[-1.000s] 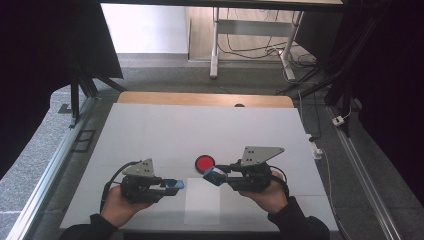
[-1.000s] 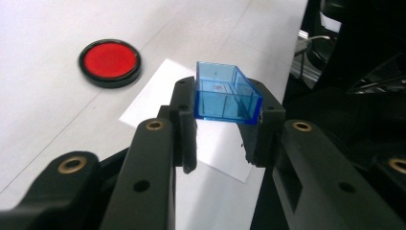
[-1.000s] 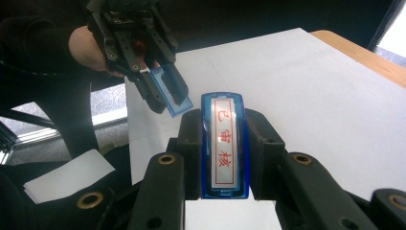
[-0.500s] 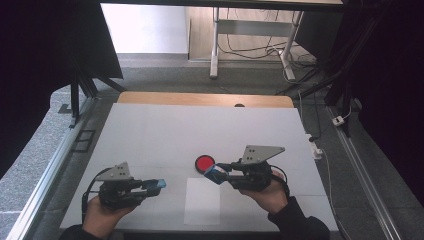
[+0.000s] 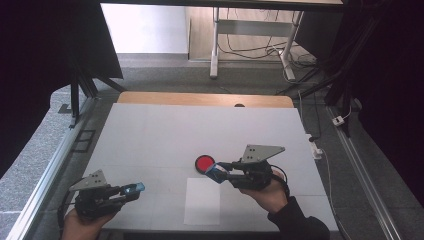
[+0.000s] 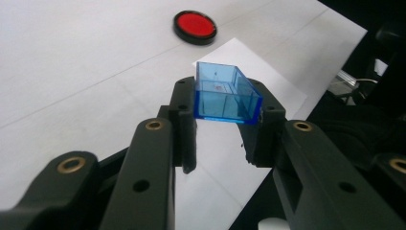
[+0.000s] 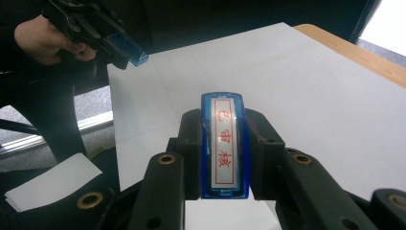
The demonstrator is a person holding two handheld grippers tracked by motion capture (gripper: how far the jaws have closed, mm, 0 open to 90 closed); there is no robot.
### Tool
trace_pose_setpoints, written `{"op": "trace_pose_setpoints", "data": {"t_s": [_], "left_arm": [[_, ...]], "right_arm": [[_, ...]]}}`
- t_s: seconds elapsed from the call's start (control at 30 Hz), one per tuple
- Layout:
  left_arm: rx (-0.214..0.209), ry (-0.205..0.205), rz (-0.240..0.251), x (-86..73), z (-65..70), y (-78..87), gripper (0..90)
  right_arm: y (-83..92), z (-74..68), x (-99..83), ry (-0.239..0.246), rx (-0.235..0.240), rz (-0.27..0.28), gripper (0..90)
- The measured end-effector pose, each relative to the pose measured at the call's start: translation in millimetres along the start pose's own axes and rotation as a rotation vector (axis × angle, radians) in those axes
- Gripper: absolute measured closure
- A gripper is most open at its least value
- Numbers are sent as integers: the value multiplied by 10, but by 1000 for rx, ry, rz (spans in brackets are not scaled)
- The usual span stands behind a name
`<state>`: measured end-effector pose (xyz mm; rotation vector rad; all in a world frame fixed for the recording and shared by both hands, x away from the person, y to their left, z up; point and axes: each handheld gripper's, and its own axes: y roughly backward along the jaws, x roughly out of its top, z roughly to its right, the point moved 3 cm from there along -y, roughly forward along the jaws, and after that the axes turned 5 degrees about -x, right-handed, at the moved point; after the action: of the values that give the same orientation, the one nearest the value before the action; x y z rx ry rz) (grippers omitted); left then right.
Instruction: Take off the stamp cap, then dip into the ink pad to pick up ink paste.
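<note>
With the stamp [image 7: 224,151] uncapped and clamped in the right gripper [image 5: 216,170] beside the ink pad [image 5: 204,162], and its blue cap [image 6: 225,93] gripped by the left gripper [image 5: 134,189] off to the side, inking likely comes next, needing the stamp face pressed squarely onto the pad.

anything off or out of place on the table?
Nothing stands out. The left gripper holds the blue cap, the right gripper the stamp; ink pad and paper sheet lie flat.
</note>
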<state>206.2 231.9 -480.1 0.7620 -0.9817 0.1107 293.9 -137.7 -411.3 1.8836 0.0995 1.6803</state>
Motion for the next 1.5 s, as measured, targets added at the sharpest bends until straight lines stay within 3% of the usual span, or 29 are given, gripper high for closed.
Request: {"op": "trace_pose_setpoints", "data": {"t_s": [0.17, 0.37, 0.87, 1.5], "left_arm": [[64, 3, -27, -62, -19, 36, 679], [94, 11, -38, -117, -39, 70, 678], [87, -2, -77, -157, -48, 23, 678], [88, 2, -74, -164, -50, 25, 679]], "right_arm": [[-9, 1, -6, -1, -1, -2, 714], [-9, 11, -16, -6, -6, -6, 714], [-38, 66, -30, -30, -29, -22, 714], [-334, 209, -45, -43, -64, -73, 714]]}}
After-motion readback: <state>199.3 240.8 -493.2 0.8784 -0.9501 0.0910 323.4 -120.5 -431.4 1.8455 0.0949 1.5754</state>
